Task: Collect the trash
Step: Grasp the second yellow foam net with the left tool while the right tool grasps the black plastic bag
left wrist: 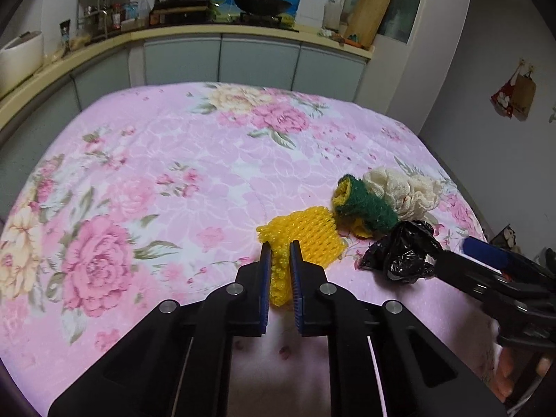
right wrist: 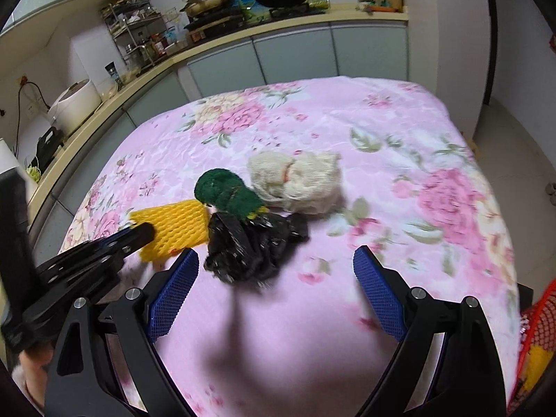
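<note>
Left gripper (left wrist: 280,246) pinches the yellow foam net (left wrist: 305,239) by its near end — long axis running toward two o'clock, probably. Crumpled black bag (right wrist: 250,246) lies just right; right gripper (right wrist: 274,260) spread wide, nearing it.

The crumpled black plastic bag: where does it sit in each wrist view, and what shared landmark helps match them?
Left wrist view: black plastic bag lies lower right on the floral cloth, just ahead of the right claw entering from the right.
Right wrist view: black plastic bag lies centre, ahead of the open claw.
Shared landmark: the green scouring pad, just behind the bag.
</note>
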`<state>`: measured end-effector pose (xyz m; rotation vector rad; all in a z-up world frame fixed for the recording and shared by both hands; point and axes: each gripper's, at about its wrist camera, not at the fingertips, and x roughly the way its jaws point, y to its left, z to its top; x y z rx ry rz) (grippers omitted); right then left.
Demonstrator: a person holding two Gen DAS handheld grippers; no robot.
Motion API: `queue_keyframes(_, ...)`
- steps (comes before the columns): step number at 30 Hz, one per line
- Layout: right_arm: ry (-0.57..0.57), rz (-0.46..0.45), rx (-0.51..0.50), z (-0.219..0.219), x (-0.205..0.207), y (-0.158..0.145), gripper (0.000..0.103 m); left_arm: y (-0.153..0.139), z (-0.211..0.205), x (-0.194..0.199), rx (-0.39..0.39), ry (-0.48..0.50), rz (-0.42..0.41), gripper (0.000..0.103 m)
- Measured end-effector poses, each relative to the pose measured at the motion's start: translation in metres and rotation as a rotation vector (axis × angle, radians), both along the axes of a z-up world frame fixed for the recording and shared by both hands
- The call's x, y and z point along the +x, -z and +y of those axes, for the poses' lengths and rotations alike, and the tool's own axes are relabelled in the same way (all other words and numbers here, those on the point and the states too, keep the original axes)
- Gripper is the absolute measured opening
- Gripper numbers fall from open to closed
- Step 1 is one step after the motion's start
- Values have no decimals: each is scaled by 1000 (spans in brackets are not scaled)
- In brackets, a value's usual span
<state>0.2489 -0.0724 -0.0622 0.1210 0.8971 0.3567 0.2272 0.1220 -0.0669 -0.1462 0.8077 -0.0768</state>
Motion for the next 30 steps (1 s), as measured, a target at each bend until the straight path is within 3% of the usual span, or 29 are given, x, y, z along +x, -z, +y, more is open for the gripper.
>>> queue_keyframes(7, -12, 20, -56, 20, 18, 19, 84, -2, 8, -11, 24, -33, -14, 10)
queue_keyframes(15, -22, 7, -111, 25, 19, 26, 53, -1, 9, -15, 38, -45, -13, 10)
queue_keyframes(19, -24, 6, -105, 24, 15, 25, 45, -2, 7, -18, 41, -46, -13, 10)
queue_keyframes(30, -5, -11, -58, -4, -22, 10, 42, -6, 2, -35, 41, -37, -18, 10)
